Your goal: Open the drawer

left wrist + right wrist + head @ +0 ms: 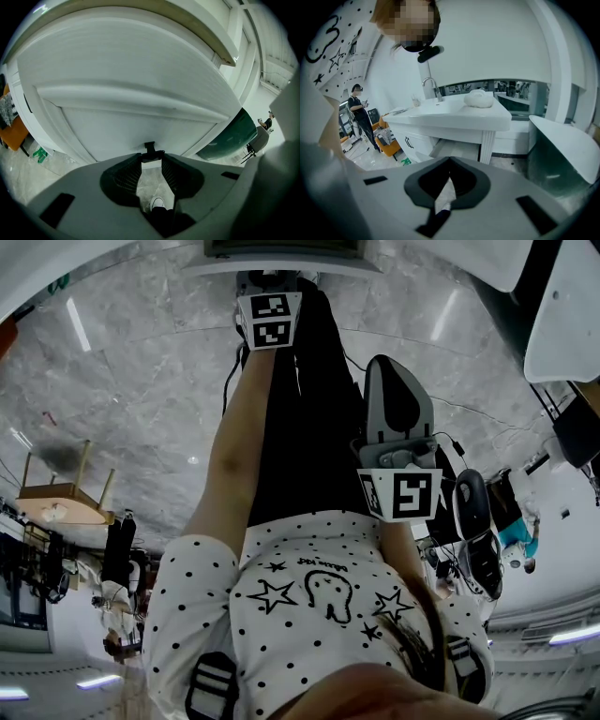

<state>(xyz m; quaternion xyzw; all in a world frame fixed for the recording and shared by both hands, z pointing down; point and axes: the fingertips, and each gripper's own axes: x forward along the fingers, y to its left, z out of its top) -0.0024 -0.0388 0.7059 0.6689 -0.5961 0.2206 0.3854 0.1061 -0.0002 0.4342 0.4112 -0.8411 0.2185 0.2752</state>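
A white drawer front (140,70) fills the left gripper view, with a small black handle (150,150) at its lower edge. My left gripper (151,157) is shut on that handle, whose bar sits across the tips. Floor and a shoe show through the gap behind. In the head view the left gripper (274,287) reaches out to a white cabinet edge (281,261) at the top. My right gripper (392,371) hangs beside my leg, away from the cabinet. In its own view the right gripper (450,163) is shut, with nothing between the tips.
Grey marble floor (141,381) lies below me, with a wooden stool (61,493) at the left. A dark green tub (234,133) stands right of the drawer. The right gripper view shows a white sink counter (454,115) with a tap (431,86), and a person (358,112) standing.
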